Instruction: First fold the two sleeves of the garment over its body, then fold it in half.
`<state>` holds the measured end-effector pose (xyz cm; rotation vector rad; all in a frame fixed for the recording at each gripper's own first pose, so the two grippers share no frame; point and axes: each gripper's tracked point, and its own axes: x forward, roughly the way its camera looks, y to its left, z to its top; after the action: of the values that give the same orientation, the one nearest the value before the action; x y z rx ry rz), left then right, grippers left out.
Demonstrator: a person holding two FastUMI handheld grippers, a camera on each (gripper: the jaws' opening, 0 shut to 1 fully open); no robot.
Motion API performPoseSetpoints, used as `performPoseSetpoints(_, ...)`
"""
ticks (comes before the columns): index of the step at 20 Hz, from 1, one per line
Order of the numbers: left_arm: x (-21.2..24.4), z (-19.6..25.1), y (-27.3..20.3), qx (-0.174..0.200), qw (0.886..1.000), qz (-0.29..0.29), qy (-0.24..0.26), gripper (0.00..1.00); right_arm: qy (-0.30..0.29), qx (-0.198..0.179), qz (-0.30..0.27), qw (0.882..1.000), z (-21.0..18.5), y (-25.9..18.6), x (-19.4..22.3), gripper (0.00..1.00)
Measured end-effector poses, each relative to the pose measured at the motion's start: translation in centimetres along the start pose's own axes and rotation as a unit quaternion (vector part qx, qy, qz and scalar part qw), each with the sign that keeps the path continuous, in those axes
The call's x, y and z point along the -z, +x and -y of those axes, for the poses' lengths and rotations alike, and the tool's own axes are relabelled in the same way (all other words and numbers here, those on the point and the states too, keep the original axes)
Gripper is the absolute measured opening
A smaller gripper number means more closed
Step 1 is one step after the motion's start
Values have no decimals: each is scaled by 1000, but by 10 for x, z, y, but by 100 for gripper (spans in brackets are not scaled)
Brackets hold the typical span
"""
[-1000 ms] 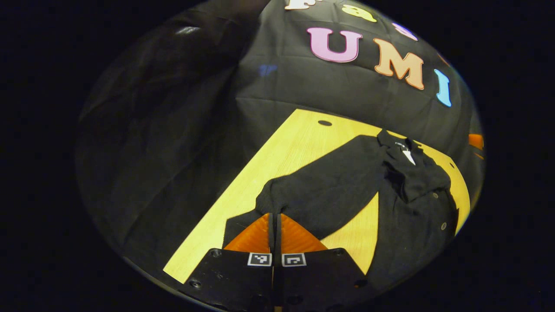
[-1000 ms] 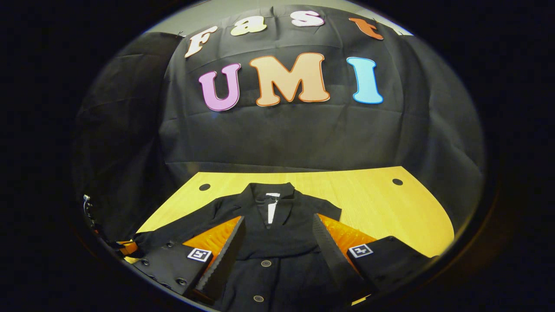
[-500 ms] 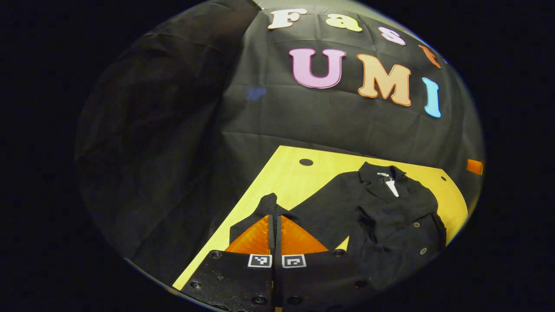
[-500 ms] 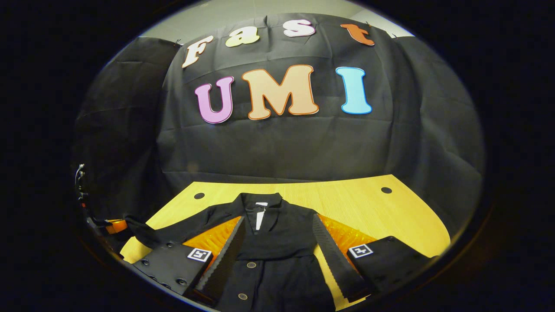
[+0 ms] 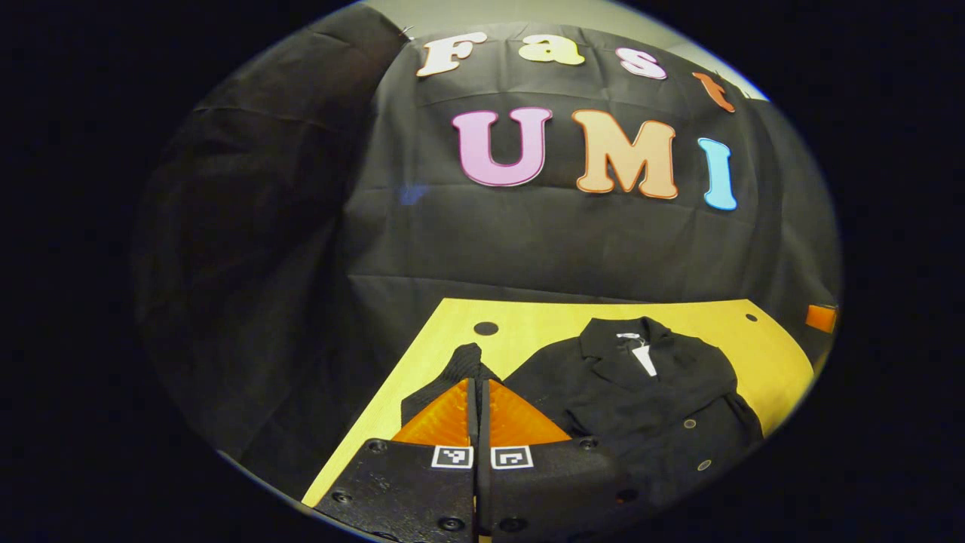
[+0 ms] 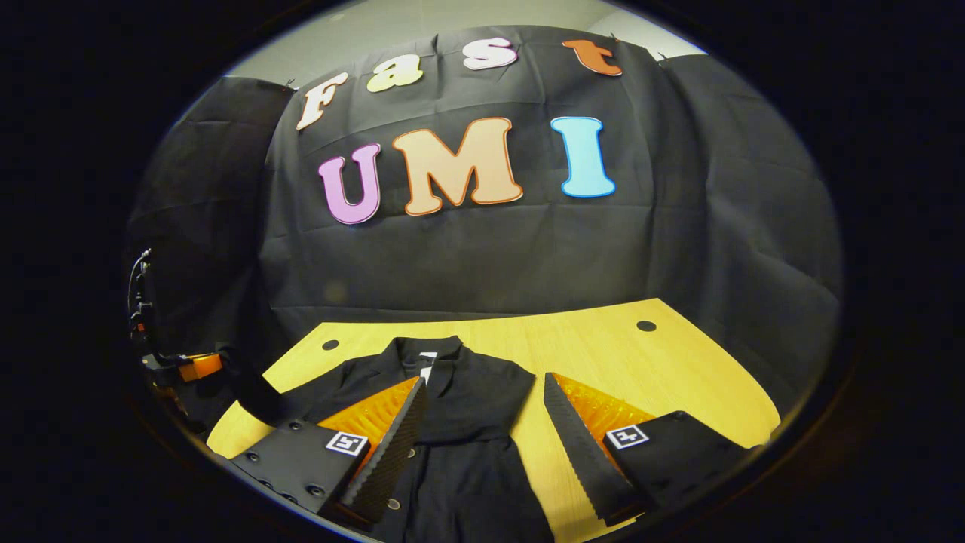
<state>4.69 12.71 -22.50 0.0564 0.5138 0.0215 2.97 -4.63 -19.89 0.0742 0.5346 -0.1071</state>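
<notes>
Left gripper [image 5: 478,392] pinches the left sleeve [image 5: 452,369], lifted beside the jacket [image 5: 641,400]. Right gripper [image 6: 482,430] spread, empty. Right sleeve looks folded; left sleeve and halving remain.

The jacket [image 5: 648,407] lies on the table [image 5: 543,320], collar toward the far edge and hem toward the near edge. In the left gripper view, the left gripper [image 5: 478,396] sits near the table's left edge, its fingers closed together on the sleeve [image 5: 461,362], left of the jacket's body. In the right gripper view, the right gripper [image 6: 482,422] hangs over the near edge, fingers spread; the jacket lies between and left of them, with bare table to the right.
</notes>
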Motion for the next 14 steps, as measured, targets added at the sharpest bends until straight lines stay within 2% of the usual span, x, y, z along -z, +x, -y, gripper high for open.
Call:
performPoseSetpoints(8,-31,69,20,45,998,21,24,0,32,29,7,999,60,-21,2,98)
performPoseSetpoints(14,-38,126,34,76,996,17,35,0,48,52,9,997,103,-38,8,98)
